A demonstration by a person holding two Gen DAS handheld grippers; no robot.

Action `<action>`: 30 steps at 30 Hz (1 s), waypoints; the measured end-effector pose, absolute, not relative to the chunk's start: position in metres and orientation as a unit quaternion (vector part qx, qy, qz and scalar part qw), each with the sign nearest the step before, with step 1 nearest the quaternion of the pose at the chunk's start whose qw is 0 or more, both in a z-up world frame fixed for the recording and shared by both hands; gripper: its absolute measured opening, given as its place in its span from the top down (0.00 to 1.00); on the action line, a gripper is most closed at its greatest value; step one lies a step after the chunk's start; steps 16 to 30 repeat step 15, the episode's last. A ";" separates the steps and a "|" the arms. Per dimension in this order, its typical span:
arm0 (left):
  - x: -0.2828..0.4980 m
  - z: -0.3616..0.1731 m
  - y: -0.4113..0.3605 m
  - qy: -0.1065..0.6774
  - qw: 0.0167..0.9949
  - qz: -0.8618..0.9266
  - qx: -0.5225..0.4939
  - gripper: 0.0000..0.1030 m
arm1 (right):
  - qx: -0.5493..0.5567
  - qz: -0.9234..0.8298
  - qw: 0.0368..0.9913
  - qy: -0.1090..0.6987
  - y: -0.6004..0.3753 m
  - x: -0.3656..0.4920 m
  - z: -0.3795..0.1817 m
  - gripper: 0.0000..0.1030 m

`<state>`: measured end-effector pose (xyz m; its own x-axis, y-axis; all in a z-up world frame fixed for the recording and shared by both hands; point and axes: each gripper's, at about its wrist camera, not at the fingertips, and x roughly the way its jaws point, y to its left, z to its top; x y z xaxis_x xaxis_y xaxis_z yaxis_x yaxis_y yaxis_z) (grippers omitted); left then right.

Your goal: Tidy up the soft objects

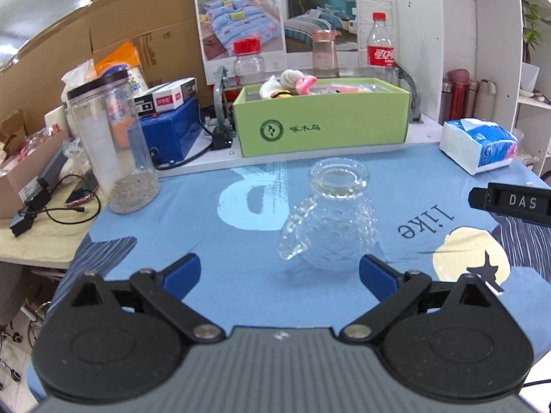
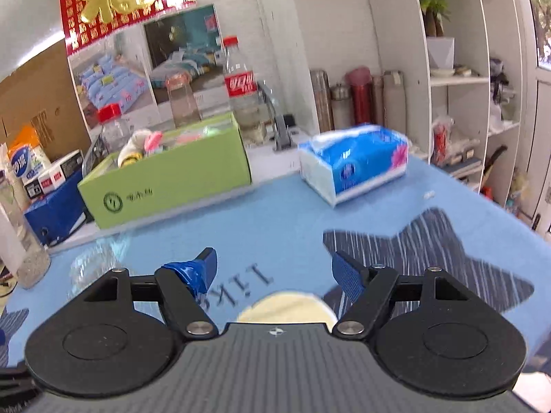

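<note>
On the far left of the left wrist view, a tall clear jar (image 1: 113, 144) with a dark lid stands at the table's edge, a layer of grey grains in its bottom. Just behind it sits a blue box (image 1: 170, 130) with small white cartons stacked on top. Further right, a green cardboard box (image 1: 323, 127) rests at the back of the table (image 1: 206, 220), beyond the blue printed cloth. The soft toys (image 1: 287, 84) lie inside this box at its left end, a white one and a pink one poking above the rim. Behind the box stand a red-capped jar (image 1: 248, 60), a clear jar with a pinkish lid (image 1: 324, 53) and a cola bottle (image 1: 380, 46).

In the middle of the cloth a bumpy glass jug (image 1: 330, 220) stands upright, its handle turned to the left. The left claw (image 1: 279, 272) hovers just in front of it, its blue-padded fingers wide apart and holding nothing. To the right, a blue and white tissue pack (image 1: 480, 144) lies near the table's back corner.

In the right wrist view, the right claw (image 2: 273, 270) hangs above the cloth, also spread apart and empty; blue tape is wrapped around its left finger (image 2: 194, 275). The green box sits ahead to its left and the tissue pack ahead to its right.
</note>
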<state>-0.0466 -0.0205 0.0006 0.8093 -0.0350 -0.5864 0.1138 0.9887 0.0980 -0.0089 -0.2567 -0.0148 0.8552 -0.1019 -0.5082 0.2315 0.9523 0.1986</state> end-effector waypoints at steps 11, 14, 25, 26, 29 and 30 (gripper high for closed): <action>-0.047 0.003 -0.011 0.299 0.952 -0.040 0.043 0.05 | 0.133 -0.083 0.954 0.254 -0.259 -0.012 -0.011 0.42; -0.048 0.003 -0.012 0.299 0.952 -0.040 0.046 0.05 | 0.128 -0.078 0.954 0.259 -0.256 -0.012 -0.012 0.42; -0.048 0.003 -0.012 0.300 0.952 -0.041 0.048 0.05 | 0.128 -0.076 0.954 0.259 -0.256 -0.013 -0.013 0.42; -0.048 0.003 -0.012 0.300 0.952 -0.041 0.048 0.05 | 0.128 -0.076 0.954 0.259 -0.256 -0.013 -0.013 0.42; -0.048 0.003 -0.012 0.300 0.952 -0.041 0.048 0.05 | 0.128 -0.076 0.954 0.259 -0.256 -0.013 -0.013 0.42; -0.048 0.003 -0.012 0.300 0.952 -0.041 0.048 0.05 | 0.128 -0.076 0.954 0.259 -0.256 -0.013 -0.013 0.42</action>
